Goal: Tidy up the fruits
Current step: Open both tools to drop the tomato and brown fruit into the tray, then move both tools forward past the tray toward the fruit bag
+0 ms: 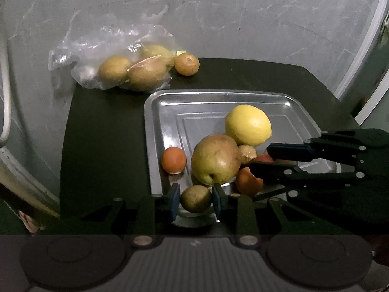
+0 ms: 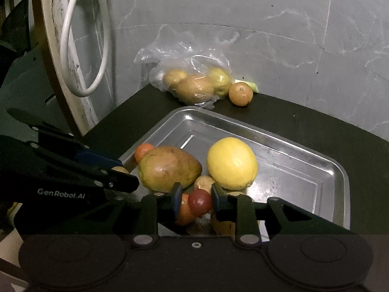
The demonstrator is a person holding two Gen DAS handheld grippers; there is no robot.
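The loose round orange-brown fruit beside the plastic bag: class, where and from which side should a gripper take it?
Grip the loose round orange-brown fruit across its widest middle, coming from above or the front. The clear plastic bag of fruit crowds its left and the grey wall stands close behind, while its front and right look free.

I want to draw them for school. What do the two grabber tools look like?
Both are black plastic with flat linkage bars and round silver rivets. The left gripper and the right gripper each have blue pads inside their fingers. Seen from the right wrist, the left one's side bears white lettering, "GenRobot.AI". No cables or sleeves show.
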